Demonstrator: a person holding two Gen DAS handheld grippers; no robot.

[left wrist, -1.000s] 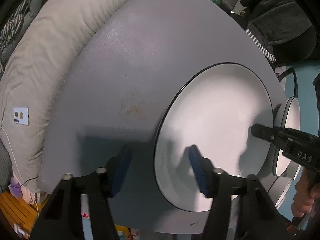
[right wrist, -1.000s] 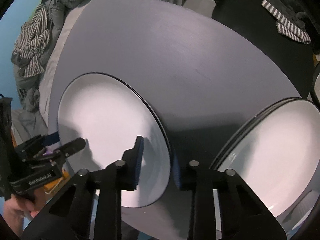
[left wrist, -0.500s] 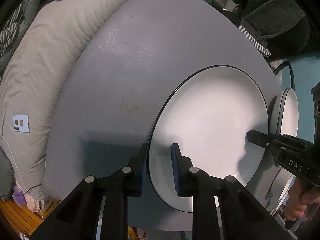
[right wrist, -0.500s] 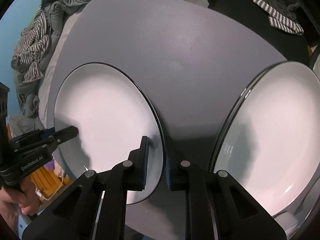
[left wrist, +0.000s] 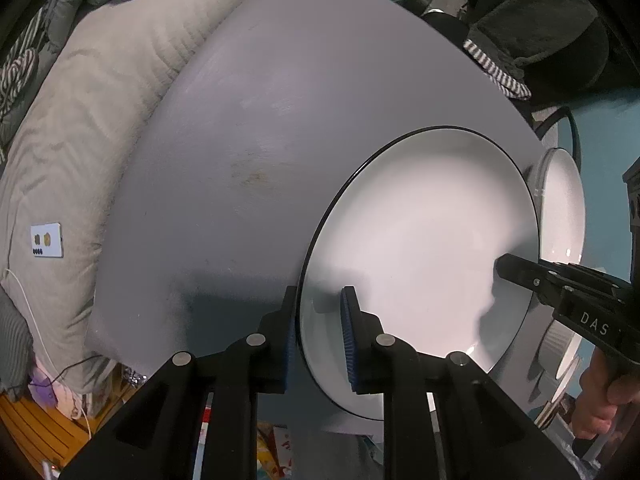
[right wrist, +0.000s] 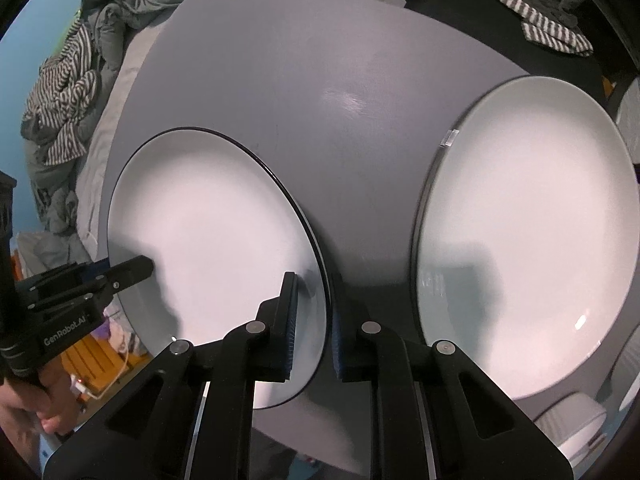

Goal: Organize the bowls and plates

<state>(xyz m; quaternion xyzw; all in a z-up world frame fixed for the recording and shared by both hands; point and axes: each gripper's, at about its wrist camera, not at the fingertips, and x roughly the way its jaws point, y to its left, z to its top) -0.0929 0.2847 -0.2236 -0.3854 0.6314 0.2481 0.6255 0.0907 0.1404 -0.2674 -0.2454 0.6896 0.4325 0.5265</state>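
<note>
A large white plate with a black rim (left wrist: 420,248) is held above the grey table (left wrist: 260,140) by both grippers. My left gripper (left wrist: 318,332) is shut on its near-left rim. My right gripper (right wrist: 314,320) is shut on its opposite rim, and the plate also shows in the right wrist view (right wrist: 212,248). A second large white plate (right wrist: 528,240) sits to the right of it in the right wrist view, and shows as a sliver in the left wrist view (left wrist: 562,208).
A beige pillow (left wrist: 80,140) and rumpled bedding (right wrist: 68,92) border the table's left side. Dark clothes with a striped cloth (right wrist: 540,28) lie at the far right. A ribbed white bowl (right wrist: 572,420) sits below the second plate.
My left gripper closed from wide open onto the plate's rim. My right gripper tightened on the opposite rim. Both cameras rose, and the table and second plate shifted in view.
</note>
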